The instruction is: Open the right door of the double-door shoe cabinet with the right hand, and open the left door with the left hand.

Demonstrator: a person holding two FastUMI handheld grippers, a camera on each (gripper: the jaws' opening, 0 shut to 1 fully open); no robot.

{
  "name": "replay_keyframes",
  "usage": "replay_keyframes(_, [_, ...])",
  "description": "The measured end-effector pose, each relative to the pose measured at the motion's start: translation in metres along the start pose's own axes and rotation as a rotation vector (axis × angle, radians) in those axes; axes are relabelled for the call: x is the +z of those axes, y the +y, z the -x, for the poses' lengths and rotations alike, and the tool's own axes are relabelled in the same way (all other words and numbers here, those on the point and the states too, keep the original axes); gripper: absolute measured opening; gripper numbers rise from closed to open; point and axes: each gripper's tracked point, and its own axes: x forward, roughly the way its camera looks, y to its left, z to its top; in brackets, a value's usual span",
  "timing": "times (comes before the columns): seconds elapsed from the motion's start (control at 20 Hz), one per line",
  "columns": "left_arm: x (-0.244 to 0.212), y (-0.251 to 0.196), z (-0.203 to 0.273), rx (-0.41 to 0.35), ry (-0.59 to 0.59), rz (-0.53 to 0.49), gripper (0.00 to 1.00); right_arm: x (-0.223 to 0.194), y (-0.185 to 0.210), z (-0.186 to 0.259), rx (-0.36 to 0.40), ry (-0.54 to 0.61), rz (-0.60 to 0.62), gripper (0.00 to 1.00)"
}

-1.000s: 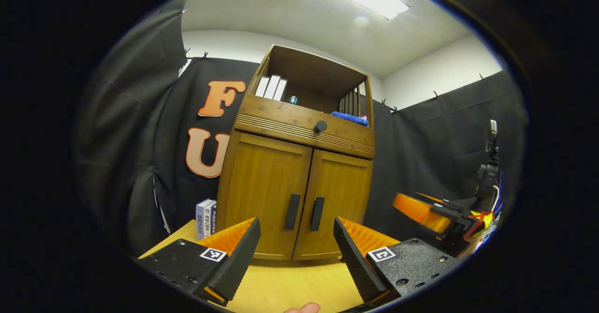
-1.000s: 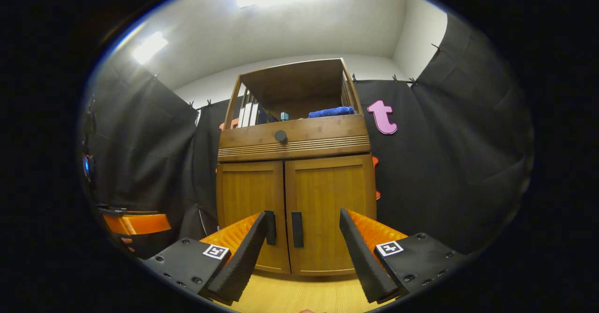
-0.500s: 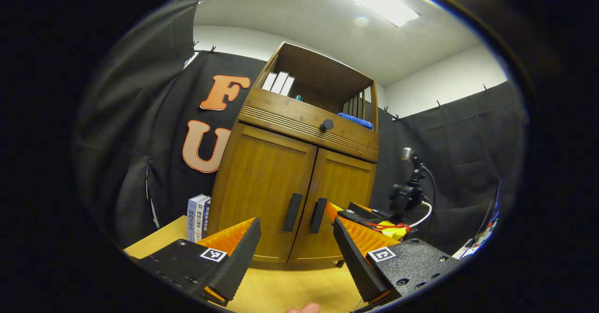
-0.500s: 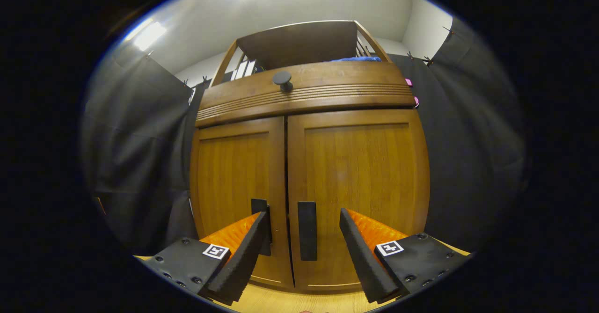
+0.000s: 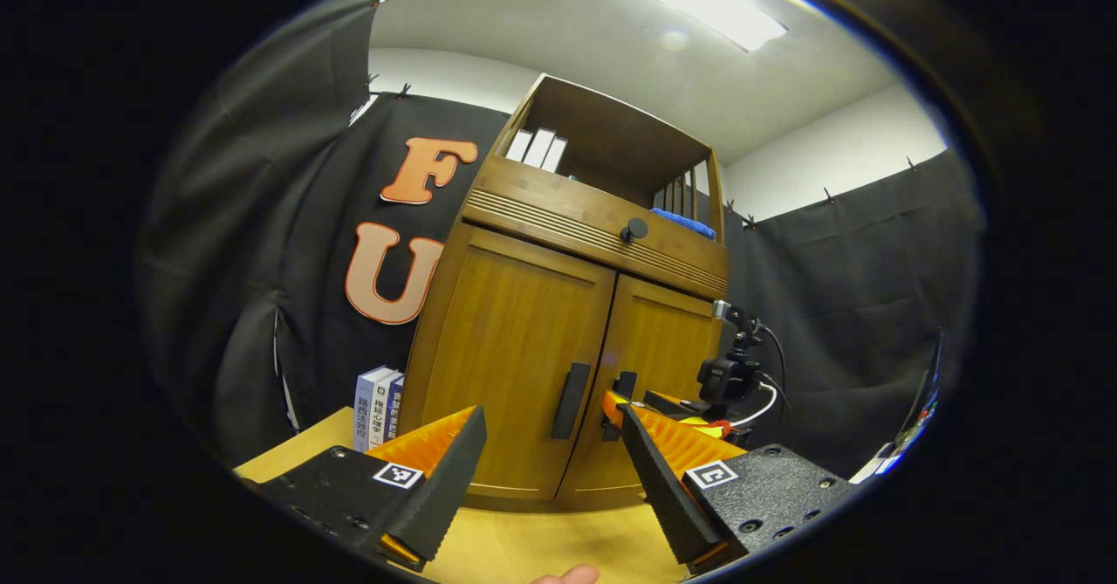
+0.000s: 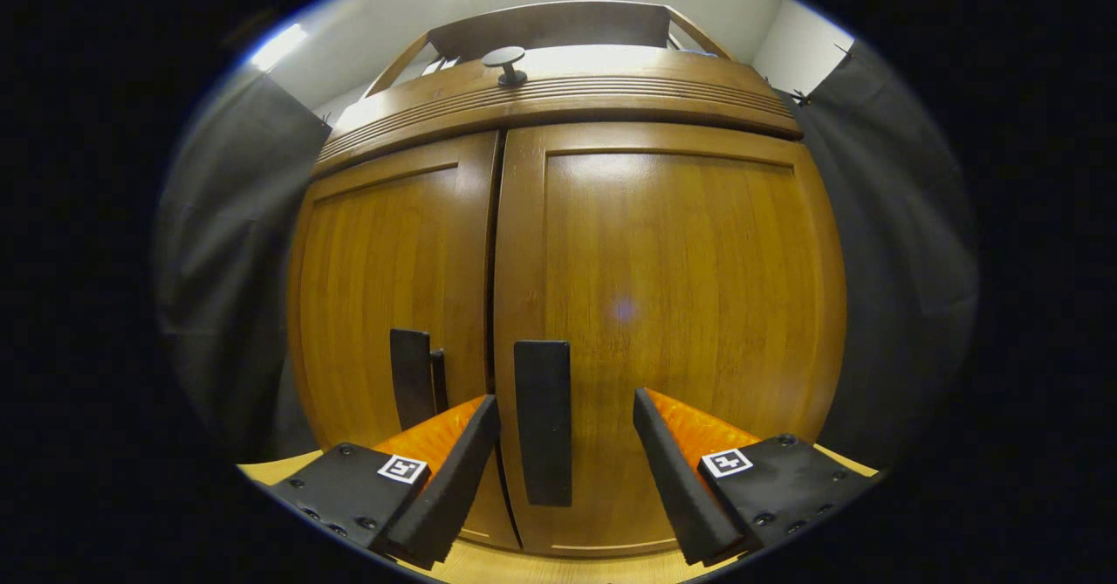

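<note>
In the right gripper view, the right gripper (image 6: 565, 444) has its two ribbed fingers spread wide apart. The flat black handle of the right door (image 6: 543, 422) stands upright between them, nearer the left finger, and neither finger presses on it. The right door (image 6: 672, 322) is a smooth, shiny wooden panel with a raised frame, and it is shut. Just beside it, the left door (image 6: 384, 278) is shut too, with its own black bar handle (image 6: 410, 378). Above both doors runs a grooved wooden strip with a round black knob (image 6: 504, 62).

In the left gripper view, the left gripper (image 5: 551, 466) is also spread open and holds nothing. It hangs over the pale wooden table (image 5: 541, 549), a little way back from the shoe cabinet (image 5: 558, 305). The cabinet stands near the table's back edge. Blue and white books (image 5: 377, 408) stand at the cabinet's left side. A blue cloth (image 5: 685, 222) lies on the open top shelf.
</note>
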Motion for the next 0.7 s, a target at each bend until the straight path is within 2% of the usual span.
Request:
replay_keyframes(0.1, [-0.005, 0.003, -0.003, -0.001, 0.008, 0.007, 0.94, -0.008, -0.001, -0.002, -0.002, 0.008, 0.000, 0.98])
replay_keyframes(0.2, [-0.006, 0.008, -0.006, 0.005, 0.004, -0.001, 0.94, -0.007, -0.003, -0.009, -0.019, 0.004, 0.006, 0.88])
replay_keyframes(0.25, [-0.008, 0.009, -0.008, 0.008, 0.000, -0.006, 0.95, -0.005, -0.001, -0.007, -0.027, -0.016, 0.020, 0.93])
replay_keyframes(0.3, [-0.009, 0.011, -0.010, 0.012, 0.001, -0.009, 0.95, 0.001, -0.001, -0.010, -0.036, -0.036, 0.045, 0.93])
replay_keyframes(0.35, [-0.012, 0.012, -0.011, 0.013, 0.004, -0.008, 0.94, 0.002, -0.001, -0.013, -0.049, -0.032, 0.070, 0.87])
replay_keyframes(0.4, [-0.014, 0.013, -0.012, 0.012, 0.007, -0.003, 0.94, 0.003, 0.002, -0.016, -0.047, -0.034, 0.084, 0.97])
replay_keyframes(0.45, [-0.017, 0.013, -0.014, 0.011, 0.010, 0.004, 0.94, 0.001, 0.003, -0.017, -0.053, -0.025, 0.111, 0.88])
replay_keyframes(0.5, [-0.019, 0.013, -0.015, 0.009, 0.014, 0.011, 0.92, 0.002, 0.006, -0.016, -0.045, -0.024, 0.119, 0.87])
replay_keyframes(0.55, [-0.021, 0.013, -0.016, 0.009, 0.017, 0.017, 0.94, 0.000, 0.008, -0.018, -0.035, -0.015, 0.120, 0.86])
replay_keyframes(0.6, [-0.021, 0.014, -0.016, 0.008, 0.018, 0.019, 0.92, -0.004, 0.010, -0.017, -0.021, 0.005, 0.110, 0.82])
replay_keyframes(0.7, [-0.020, 0.015, -0.016, 0.010, 0.014, 0.009, 0.95, -0.009, 0.009, -0.016, -0.006, 0.020, 0.061, 0.62])
